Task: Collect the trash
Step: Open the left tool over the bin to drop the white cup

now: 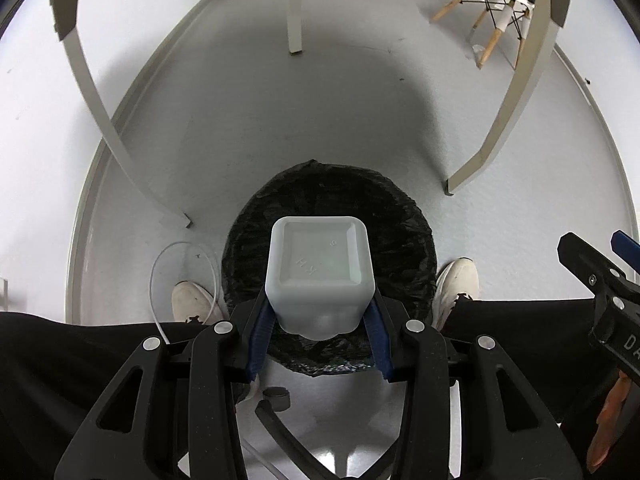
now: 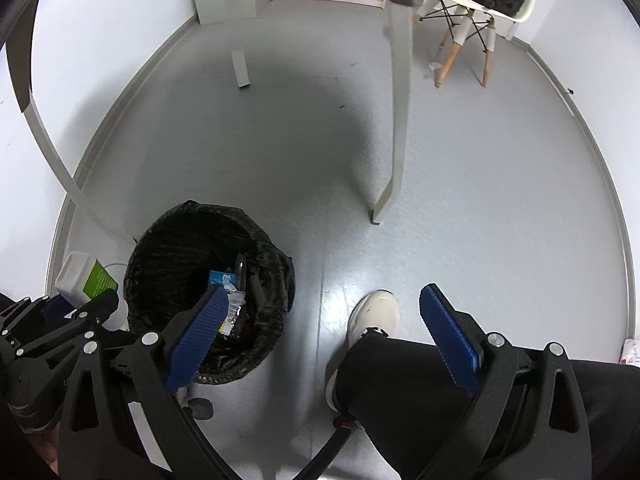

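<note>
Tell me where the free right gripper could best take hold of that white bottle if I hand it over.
Probably the square body near its base, from the side: the bottle points bottom-outward over the bin, and the left gripper already clamps the shoulder end. The right gripper is open; the flat walls suit its pads.

Bottle above bin

Bottle – matt plastic; bin liner – glossy, crinkled.
</note>
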Tool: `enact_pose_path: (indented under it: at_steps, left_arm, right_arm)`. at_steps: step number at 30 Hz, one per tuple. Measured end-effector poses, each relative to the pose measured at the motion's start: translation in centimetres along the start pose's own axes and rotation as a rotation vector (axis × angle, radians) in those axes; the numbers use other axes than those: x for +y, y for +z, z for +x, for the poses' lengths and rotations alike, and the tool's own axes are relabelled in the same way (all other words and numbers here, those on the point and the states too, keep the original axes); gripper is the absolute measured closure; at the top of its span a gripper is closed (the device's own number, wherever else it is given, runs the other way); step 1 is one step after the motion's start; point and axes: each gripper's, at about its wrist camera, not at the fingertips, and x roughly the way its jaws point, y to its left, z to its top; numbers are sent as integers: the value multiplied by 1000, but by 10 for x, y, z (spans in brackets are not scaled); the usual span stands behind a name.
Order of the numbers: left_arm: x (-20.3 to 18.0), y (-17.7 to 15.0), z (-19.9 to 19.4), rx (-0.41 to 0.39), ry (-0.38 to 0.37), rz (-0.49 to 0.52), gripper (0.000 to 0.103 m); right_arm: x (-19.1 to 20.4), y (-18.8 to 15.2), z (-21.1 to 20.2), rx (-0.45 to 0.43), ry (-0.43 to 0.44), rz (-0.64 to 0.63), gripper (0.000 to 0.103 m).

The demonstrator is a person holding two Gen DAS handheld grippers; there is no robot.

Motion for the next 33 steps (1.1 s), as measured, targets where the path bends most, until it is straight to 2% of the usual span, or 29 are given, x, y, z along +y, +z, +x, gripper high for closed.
enact_pose_path:
  at_steps: [5,14,16,18,26,33]
  left_arm:
    - [-7,0,1,3,-1,25,58]
    - [-13,0,1,-11,35,55,28]
    - [-14,1,1,-12,33,62,26]
    - [-15,1,0,-19,37,69,19]
    - [-9,0,-11,-53,50,51,8]
    - [3,-3,-33,-105,32,19,6]
  right_arm:
    - [-6,-2,3,8,-3,13,11]
    - [-7,0,5,12,0,11,11]
    - [-7,0,5,12,-1,8,11]
    - [-7,0,5,13,0,11,11]
    - [-5,0,2,5,0,2,11]
    - [-2,0,-14,-27,6,-15,11]
